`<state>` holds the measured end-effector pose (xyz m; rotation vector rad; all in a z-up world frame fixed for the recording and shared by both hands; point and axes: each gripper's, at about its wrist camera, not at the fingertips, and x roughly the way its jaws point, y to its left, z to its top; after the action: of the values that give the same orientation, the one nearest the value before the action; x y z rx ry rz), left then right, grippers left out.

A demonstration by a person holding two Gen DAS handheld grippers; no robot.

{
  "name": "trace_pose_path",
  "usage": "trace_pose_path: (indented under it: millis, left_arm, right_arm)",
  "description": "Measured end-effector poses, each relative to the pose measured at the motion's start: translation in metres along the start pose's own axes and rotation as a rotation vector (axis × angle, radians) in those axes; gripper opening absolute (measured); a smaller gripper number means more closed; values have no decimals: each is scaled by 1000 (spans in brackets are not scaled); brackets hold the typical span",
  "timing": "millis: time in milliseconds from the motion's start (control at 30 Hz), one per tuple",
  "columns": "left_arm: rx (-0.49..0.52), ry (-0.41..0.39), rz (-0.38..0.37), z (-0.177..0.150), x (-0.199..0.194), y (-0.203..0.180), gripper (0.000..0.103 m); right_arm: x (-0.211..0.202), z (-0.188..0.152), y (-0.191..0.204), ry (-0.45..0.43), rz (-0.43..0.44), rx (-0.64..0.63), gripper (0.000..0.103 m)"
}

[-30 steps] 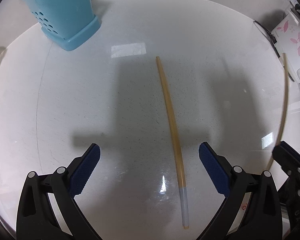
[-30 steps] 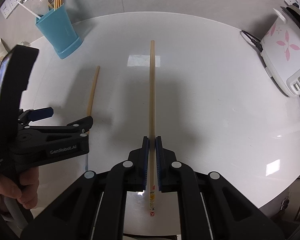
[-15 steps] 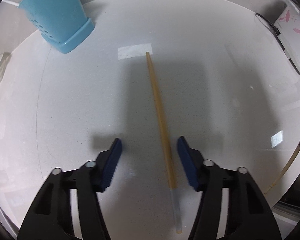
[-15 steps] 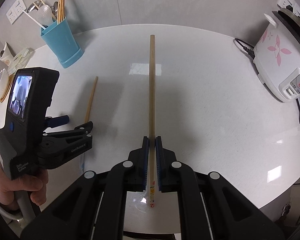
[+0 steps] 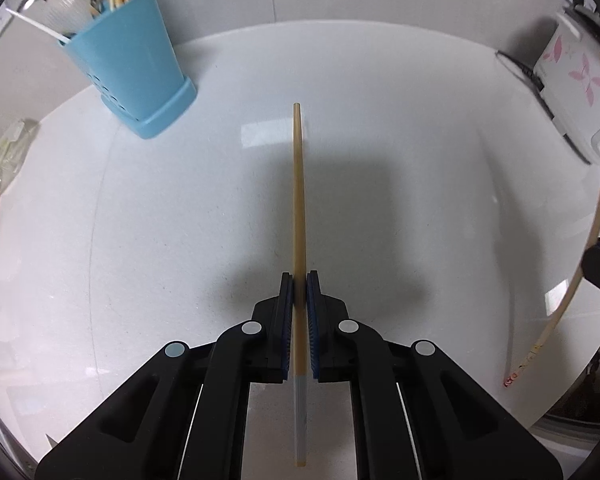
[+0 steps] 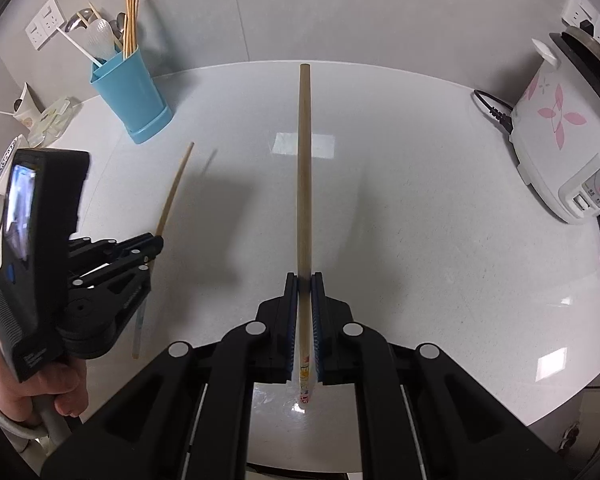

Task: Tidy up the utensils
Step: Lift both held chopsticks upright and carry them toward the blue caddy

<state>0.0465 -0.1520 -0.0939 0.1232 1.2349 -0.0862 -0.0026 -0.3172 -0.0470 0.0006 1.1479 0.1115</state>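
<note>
My left gripper (image 5: 299,280) is shut on a wooden chopstick (image 5: 298,200) with a clear end, lifted above the white table (image 5: 400,200); it also shows in the right wrist view (image 6: 174,192). My right gripper (image 6: 305,280) is shut on a second wooden chopstick (image 6: 304,168) with a printed end, held above the table; that one appears at the right edge of the left wrist view (image 5: 598,200). A blue utensil holder (image 5: 130,60) with chopsticks and spoons stands at the far left, also in the right wrist view (image 6: 128,88).
A white rice cooker (image 6: 560,128) with pink flowers and its black cord (image 6: 494,110) stand at the right. Cups and wrappers (image 6: 40,120) lie at the far left. Wall sockets (image 6: 46,22) are on the wall behind.
My left gripper closed on the chopstick that lay on the table and lifted it. My right gripper rose with its chopstick.
</note>
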Motion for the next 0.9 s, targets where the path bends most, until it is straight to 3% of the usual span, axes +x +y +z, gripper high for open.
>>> trace_pose_path:
  millis: [333,567,900]
  left_arm:
    - [-30,-103,8,-3,-38,2,6]
    - [-38,-235,1,-7,-75,6,6]
    - [-64,-357,-37,-2,-104,20,6]
  right_arm:
    - [-9,1,1,-34,22,-9,6]
    - [-22,1,4,-77,19,-9,6]
    - [-39,-1,7,-128,-9,-2,6]
